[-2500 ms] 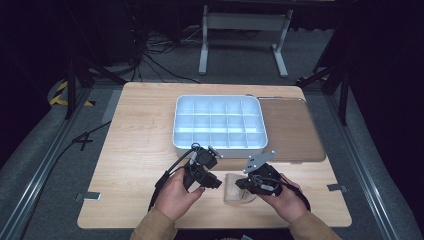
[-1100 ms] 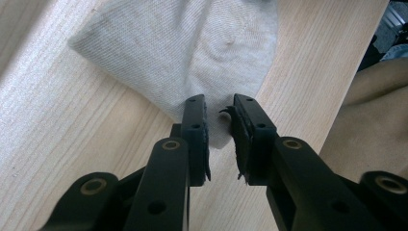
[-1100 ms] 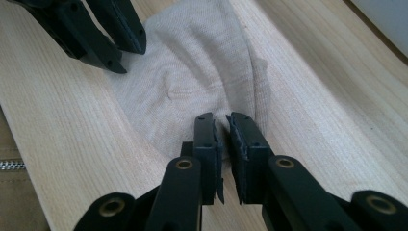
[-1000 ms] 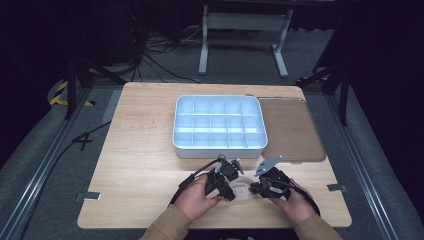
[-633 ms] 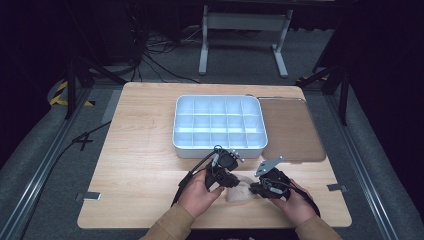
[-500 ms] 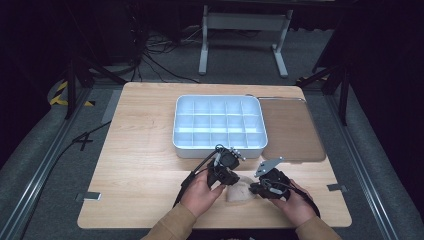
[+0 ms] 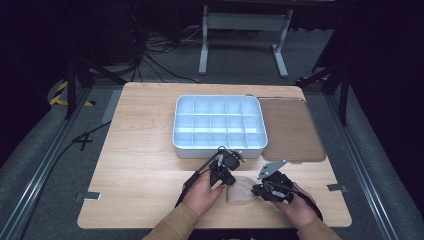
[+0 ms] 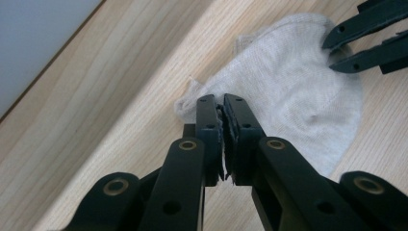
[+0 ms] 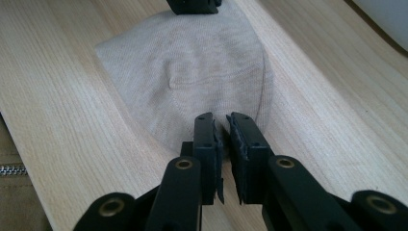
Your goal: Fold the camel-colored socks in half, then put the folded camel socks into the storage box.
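A small beige knitted cloth lies flat on the wooden table near its front edge. My left gripper sits at the cloth's left edge. In the left gripper view its jaws have just been closing and now pinch the cloth's frayed edge. My right gripper holds the opposite edge. In the right gripper view its pads are nearly together with the cloth's rim between them. Each view shows the other gripper at the cloth's far side: the right gripper and the left gripper.
A white tray with several compartments stands just behind the hands at mid-table. A brown zippered pouch lies flat to its right, and its zip edge is close to my right gripper. Bare wood stretches to the left.
The left hand has come in from the left onto the cloth's near-left edge, then edged slightly back toward the tray. The right hand has stayed at the cloth's right edge.
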{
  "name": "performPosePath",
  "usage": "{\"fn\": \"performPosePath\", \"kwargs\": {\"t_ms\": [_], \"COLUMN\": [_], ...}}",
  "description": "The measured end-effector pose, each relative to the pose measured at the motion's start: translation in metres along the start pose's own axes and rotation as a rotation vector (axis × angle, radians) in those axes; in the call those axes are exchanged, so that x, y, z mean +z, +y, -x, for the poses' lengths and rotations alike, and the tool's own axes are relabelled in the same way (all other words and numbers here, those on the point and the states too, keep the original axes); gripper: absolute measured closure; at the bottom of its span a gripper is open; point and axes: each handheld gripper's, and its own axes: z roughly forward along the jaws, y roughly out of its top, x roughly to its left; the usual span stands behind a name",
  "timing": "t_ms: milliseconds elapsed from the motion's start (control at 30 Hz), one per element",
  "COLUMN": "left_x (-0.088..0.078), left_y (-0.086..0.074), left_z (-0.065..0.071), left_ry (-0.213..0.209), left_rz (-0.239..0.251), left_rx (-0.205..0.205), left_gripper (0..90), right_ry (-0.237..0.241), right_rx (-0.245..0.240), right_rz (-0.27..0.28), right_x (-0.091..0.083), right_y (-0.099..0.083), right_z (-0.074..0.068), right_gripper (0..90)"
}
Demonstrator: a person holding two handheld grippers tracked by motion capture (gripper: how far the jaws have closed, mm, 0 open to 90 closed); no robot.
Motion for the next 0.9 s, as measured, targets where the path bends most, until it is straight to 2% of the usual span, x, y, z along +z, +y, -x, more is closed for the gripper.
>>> {"fn": "performPosePath", "kwargs": {"t_ms": [100, 233, 433, 567, 600, 700, 833, 867, 900], "left_x": [-0.002, -0.008, -0.023, -0.034, -0.036, -0.037, -0.037, -0.037, -0.037], "left_y": [-0.002, -0.005, -0.013, -0.02, -0.022, -0.026, -0.029, -0.031, -0.032], "left_z": [-0.001, -0.002, -0.005, -0.002, -0.001, 0.001, 0.0, 0.0, -0.002], "left_ry": [-0.006, 0.001, -0.004, -0.004, -0.004, 0.001, -0.003, -0.024, -0.039], "left_rz": [0.002, 0.011, 0.05, 0.069, 0.066, 0.058, 0.043, 0.042, 0.042], "left_rx": [-0.006, -0.003, -0.012, 0.002, 0.002, 0.035, 0.035, 0.021, 0.038], "left_gripper": [84.8, 84.1, 82.6, 82.1, 81.9, 81.0, 81.1, 81.1, 81.0], "right_ry": [0.013, -0.005, -0.007, -0.012, -0.012, 0.004, 0.017, 0.022, 0.031], "right_rx": [-0.011, -0.018, 0.002, 0.005, 0.005, 0.005, 0.018, 0.021, 0.026], "right_rz": [0.011, 0.015, 0.046, 0.076, 0.082, 0.108, 0.124, 0.127, 0.131], "right_x": [0.0, 0.0, -0.006, -0.011, -0.012, -0.015, -0.018, -0.018, -0.018], "right_y": [-0.002, -0.002, -0.002, 0.001, 0.001, 0.003, 0.003, 0.003, 0.004], "right_z": [0.002, 0.001, 0.003, -0.001, -0.002, -0.005, -0.005, -0.005, -0.005], "right_gripper": [81.2, 81.5, 80.1, 82.5, 83.0, 84.9, 87.6, 88.0, 88.2]}}
